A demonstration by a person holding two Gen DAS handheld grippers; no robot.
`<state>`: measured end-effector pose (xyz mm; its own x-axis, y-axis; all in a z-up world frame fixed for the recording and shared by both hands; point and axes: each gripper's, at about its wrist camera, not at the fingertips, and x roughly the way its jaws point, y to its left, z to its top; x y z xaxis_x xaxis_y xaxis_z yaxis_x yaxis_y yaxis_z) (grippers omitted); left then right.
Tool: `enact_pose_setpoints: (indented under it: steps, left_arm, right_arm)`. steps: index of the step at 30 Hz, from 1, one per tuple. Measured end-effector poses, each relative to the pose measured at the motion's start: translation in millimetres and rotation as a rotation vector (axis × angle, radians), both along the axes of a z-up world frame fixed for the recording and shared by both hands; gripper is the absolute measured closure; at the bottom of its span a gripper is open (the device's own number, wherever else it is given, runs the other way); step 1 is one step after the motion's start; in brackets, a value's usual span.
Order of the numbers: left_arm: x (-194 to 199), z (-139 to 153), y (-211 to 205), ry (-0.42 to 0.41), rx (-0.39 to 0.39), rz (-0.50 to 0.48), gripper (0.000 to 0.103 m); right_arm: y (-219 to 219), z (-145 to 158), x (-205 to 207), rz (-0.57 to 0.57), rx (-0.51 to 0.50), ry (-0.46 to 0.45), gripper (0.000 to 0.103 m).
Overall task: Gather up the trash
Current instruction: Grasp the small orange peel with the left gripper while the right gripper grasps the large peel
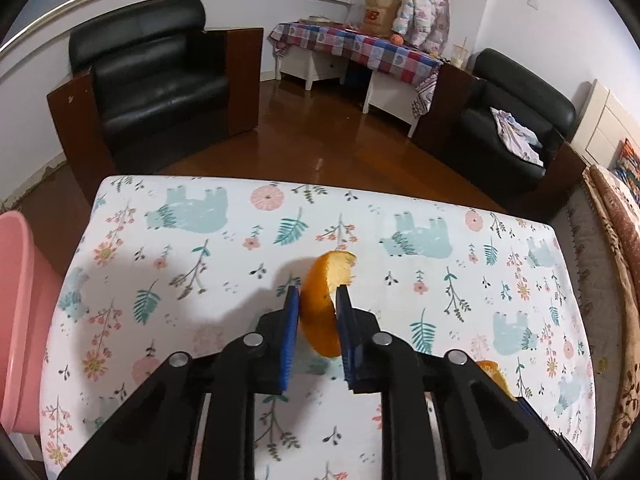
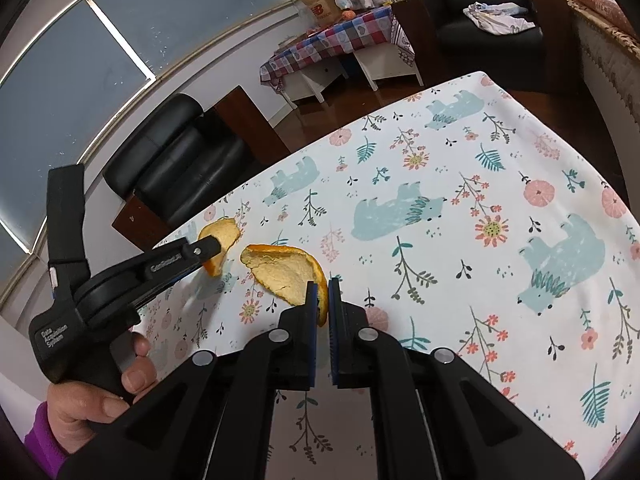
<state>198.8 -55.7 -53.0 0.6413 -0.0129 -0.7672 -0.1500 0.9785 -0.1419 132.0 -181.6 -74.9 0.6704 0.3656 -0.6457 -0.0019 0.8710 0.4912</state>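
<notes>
Collecting trash: two pieces of orange peel are gripped, neither is binned yet.
Pink plastic bin: far left of the left tool, beside the counter edge; its inside is out of sight, so I cannot tell what it holds.
Left tool: blue pads clamped on a curled piece of orange peel, pressing it from both sides; in the right wrist view the same tool reaches in from the left with the peel at its tip.
Left hand: wrapped round the black handle, a purple sleeve at the wrist.
Larger flat piece of orange peel: lying on the counter between the two tools, its right edge caught in the right tool.
Right tool: pads all but together, pinching the thin edge of that larger peel.
Floral bear-print counter: no other trash shows ahead of or to the right of either tool.
Done so far, as I judge: both visible peels are secured.
Left to do, as I judge: lift both and carry them leftward to the bin, then release.
In the way: nothing stands between the left tool and the bin; the right tool would have to cross past the left one.
Risk, as I judge: the thin edge grip on the larger peel may slip or tear on lifting.
Beyond the counter: black leather armchairs and a checked-cloth side table, well apart from the work.
</notes>
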Motion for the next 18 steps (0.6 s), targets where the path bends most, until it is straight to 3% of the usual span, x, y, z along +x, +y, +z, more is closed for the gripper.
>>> enact_pose_setpoints:
  steps: [18]
  left_arm:
    - [-97.5, 30.2, 46.8, -0.048, 0.016, 0.045, 0.091]
  right_arm:
    - [10.5, 3.7, -3.2, 0.058, -0.004, -0.033, 0.098]
